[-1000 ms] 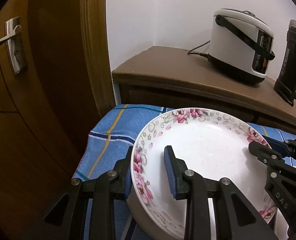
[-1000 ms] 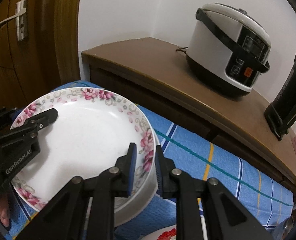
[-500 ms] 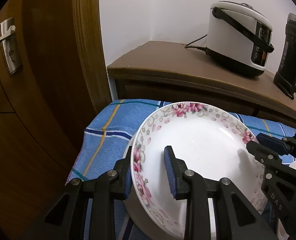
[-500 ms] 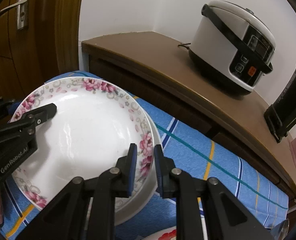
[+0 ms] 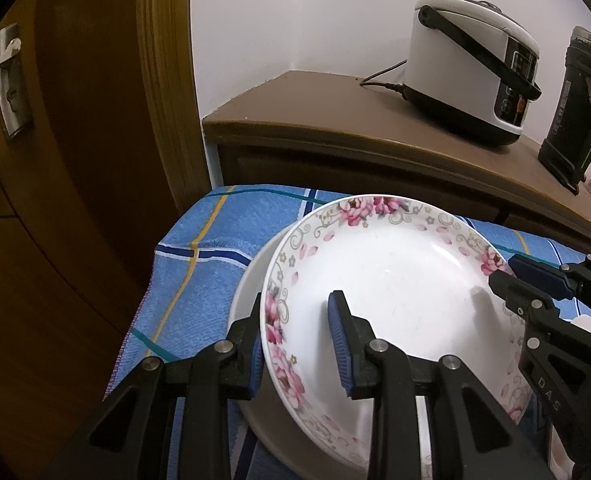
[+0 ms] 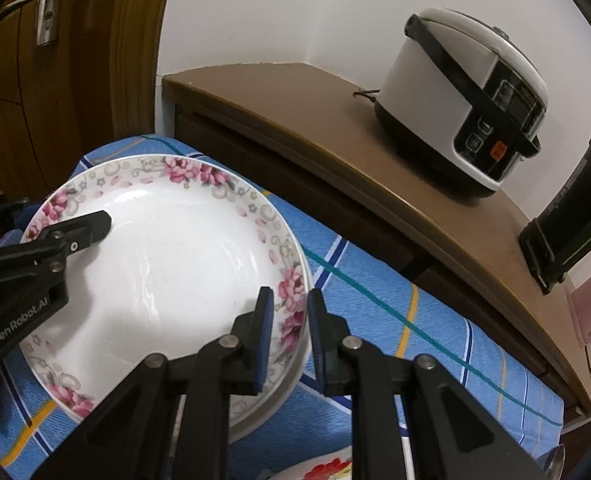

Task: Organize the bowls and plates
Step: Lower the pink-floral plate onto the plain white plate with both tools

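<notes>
Right wrist: right gripper (image 6: 289,322) is nearly closed, pinching the floral plate (image 6: 167,276) rim; the plate rests on a white plate (image 5: 251,280) over the blue cloth (image 6: 415,320).
Left gripper (image 5: 297,346) straddles the opposite rim, moderately open, grip uncertain; release both evenly, keeping rims aligned.

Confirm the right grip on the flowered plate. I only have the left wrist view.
Observer: Right gripper is shut on the flowered plate at its rim, one pad inside, one outside.
Operator: Anything nearer than that plate?
Observer: Yes, a red-patterned plate peeks in at the bottom edge of the right wrist view.
Operator: Anything else down there?
Observer: A rounded metallic thing, maybe a spoon, sits in the bottom right corner.
</notes>
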{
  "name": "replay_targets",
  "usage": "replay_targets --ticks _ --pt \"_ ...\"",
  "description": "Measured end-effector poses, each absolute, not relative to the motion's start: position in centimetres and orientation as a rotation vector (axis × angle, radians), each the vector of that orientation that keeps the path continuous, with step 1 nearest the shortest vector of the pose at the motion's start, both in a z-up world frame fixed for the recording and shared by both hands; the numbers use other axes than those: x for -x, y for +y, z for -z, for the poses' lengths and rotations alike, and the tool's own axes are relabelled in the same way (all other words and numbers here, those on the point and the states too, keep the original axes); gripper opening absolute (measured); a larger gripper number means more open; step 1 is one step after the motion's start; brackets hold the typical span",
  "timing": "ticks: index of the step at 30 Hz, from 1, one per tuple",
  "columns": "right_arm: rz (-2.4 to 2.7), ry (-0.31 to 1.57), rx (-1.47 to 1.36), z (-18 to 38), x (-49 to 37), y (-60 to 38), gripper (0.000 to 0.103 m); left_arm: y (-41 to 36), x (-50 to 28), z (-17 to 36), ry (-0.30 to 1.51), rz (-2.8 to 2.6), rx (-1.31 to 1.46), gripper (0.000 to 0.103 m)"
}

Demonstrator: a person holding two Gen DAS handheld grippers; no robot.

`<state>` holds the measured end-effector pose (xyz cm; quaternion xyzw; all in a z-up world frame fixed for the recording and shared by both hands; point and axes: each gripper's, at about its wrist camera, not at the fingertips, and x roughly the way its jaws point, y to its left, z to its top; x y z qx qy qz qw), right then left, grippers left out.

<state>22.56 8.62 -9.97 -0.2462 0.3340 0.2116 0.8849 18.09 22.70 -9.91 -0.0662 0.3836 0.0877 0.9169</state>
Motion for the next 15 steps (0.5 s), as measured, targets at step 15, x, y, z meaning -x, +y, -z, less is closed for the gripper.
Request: replay_targets --ticks 15 --pt "-0.437 0.682 0.532 9.90 -22.40 8.66 0.017 22.88 -17.93 10.44 0.807 -0.157 0.162 0.033"
